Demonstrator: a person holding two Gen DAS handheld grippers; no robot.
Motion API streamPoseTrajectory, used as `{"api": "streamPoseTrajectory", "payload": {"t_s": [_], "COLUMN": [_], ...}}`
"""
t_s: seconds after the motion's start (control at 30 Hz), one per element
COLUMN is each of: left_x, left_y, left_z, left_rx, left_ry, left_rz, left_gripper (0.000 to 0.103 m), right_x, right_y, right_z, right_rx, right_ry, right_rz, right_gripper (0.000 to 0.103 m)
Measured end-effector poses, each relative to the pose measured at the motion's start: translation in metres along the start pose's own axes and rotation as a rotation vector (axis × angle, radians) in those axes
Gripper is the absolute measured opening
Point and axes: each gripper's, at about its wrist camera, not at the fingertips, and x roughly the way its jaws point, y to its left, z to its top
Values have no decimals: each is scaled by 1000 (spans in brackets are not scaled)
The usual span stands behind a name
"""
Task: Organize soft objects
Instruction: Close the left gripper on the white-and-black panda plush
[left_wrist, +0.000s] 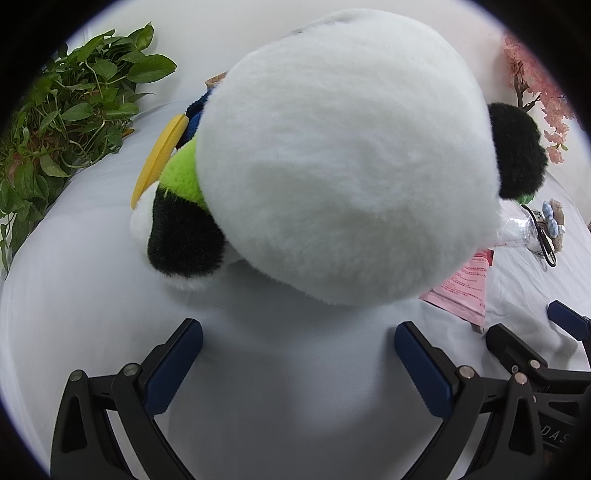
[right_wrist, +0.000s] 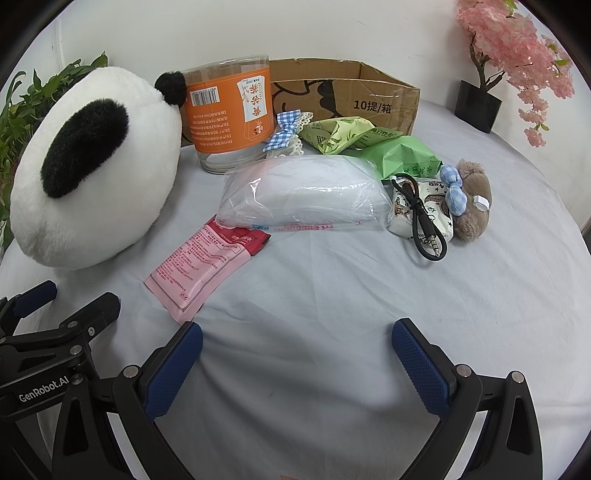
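Both grippers, left gripper and right gripper, gape empty; panda plush blocks left view (perhaps hiding clutter)

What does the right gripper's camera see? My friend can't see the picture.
The open right gripper hovers over a grey cloth, holding nothing. Ahead lie a big panda plush, a pink packet, a clear bag of white stuffing and a small brown plush toy, with a cardboard box behind.

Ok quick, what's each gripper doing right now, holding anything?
Left gripper: jaws open, holding nothing, just short of the panda plush.
Right gripper: jaws open, holding nothing, over bare sheet.
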Motion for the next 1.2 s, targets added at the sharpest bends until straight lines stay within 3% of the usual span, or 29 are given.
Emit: {"api": "streamPoseTrajectory", "payload": {"t_s": [1.07,1.2], "left_x": [4,4], "left_y": [-2,0], "left_z": [-1,-1], "left_rx": [-1,15], "left_ry": [0,-2], "left_rz": [3,-22], "left_gripper": [103,102], "right_x": [0,0], "right_y": [0,-1], "right_z": [0,0], "right_rx": [0,-7], "right_ry": [0,1], "right_rz": [0,8], "right_gripper": [103,103]}}
